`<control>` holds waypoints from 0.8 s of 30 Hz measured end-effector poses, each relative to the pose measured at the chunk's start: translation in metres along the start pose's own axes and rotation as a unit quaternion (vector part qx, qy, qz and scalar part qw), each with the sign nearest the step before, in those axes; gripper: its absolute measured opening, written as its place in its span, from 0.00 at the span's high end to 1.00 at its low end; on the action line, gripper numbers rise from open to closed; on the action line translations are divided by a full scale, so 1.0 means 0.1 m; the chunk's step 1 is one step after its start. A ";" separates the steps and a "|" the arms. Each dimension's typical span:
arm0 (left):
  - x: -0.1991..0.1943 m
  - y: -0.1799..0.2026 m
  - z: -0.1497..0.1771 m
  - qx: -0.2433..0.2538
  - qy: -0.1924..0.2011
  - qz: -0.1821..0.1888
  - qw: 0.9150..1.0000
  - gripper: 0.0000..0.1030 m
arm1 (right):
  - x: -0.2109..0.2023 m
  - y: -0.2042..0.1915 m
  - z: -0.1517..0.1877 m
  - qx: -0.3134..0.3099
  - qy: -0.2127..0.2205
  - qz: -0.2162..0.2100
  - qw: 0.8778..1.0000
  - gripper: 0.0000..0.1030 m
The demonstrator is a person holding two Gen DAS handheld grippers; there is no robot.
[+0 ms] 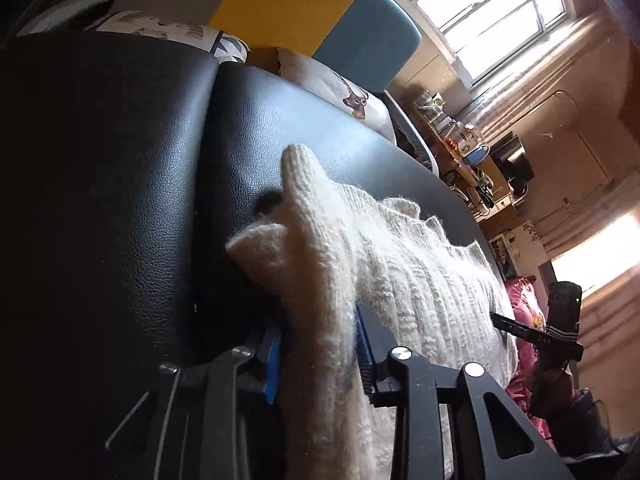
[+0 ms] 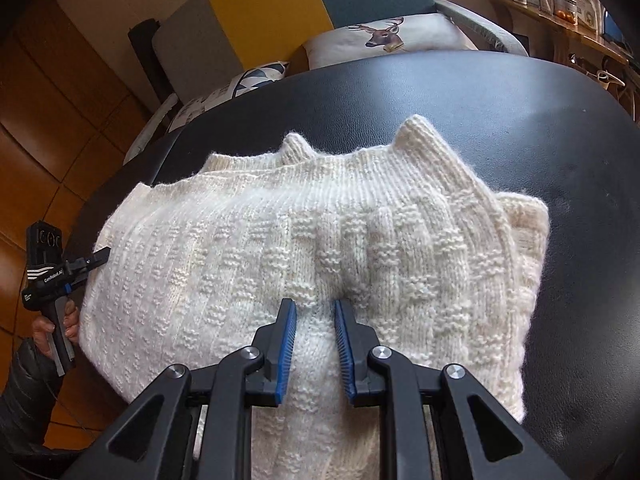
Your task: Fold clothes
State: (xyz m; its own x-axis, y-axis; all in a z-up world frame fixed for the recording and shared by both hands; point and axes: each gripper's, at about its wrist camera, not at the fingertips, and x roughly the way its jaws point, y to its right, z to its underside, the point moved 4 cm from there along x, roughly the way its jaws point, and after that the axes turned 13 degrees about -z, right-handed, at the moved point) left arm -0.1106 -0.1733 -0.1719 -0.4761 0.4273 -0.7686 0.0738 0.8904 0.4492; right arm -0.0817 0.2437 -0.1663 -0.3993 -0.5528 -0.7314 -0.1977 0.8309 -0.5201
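A cream knitted sweater lies partly folded on the black padded bench. The right tool pinches a ridge of its knit between blue-padded fingers. The left tool clamps a bunched fold at the sweater's edge. A deer-print cushion rests beyond the bench.
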 end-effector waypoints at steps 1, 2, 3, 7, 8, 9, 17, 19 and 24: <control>0.00 -0.03 0.00 -0.016 0.003 -0.001 1.000 0.80 | 0.00 0.00 0.00 -0.001 0.001 -0.002 1.000 0.81; -0.03 -0.04 0.00 -0.028 0.009 -0.001 1.000 0.82 | 0.00 0.01 0.00 -0.002 0.001 -0.004 1.000 0.81; -0.05 -0.05 0.00 -0.041 0.015 -0.001 0.999 0.84 | -0.01 0.02 0.00 -0.003 0.000 -0.007 1.000 0.81; -0.19 -0.02 0.00 -0.067 0.037 -0.004 0.997 0.85 | -0.11 -0.01 -0.05 -0.013 -0.019 -0.024 0.999 0.81; -0.24 -0.01 -0.01 -0.072 0.042 -0.001 0.997 0.85 | -0.18 -0.04 -0.08 -0.028 -0.023 -0.027 0.999 0.81; -0.29 0.01 -0.03 -0.073 0.047 0.002 0.996 0.85 | -0.26 -0.07 -0.11 -0.046 -0.027 -0.027 0.998 0.81; -0.58 0.00 -0.24 -0.055 0.060 -0.031 0.996 0.86 | -0.43 -0.26 -0.15 -0.214 -0.119 0.013 0.970 0.81; -0.66 0.00 -0.29 -0.051 0.064 -0.040 0.996 0.86 | -0.35 -0.25 -0.18 -0.227 -0.132 0.012 0.965 0.81; -0.87 -0.01 -0.33 -0.052 0.069 -0.057 0.995 0.86 | -0.13 -0.14 -0.19 -0.232 -0.158 0.006 0.960 0.81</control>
State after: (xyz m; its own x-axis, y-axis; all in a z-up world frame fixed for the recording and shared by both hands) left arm -0.0985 -0.2167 -0.0905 -0.5932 0.2926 -0.7500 -0.0743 0.9077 0.4129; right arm -0.0908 0.2402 -0.1406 -0.1281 -0.4735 -0.8714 -0.6005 0.7363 -0.3118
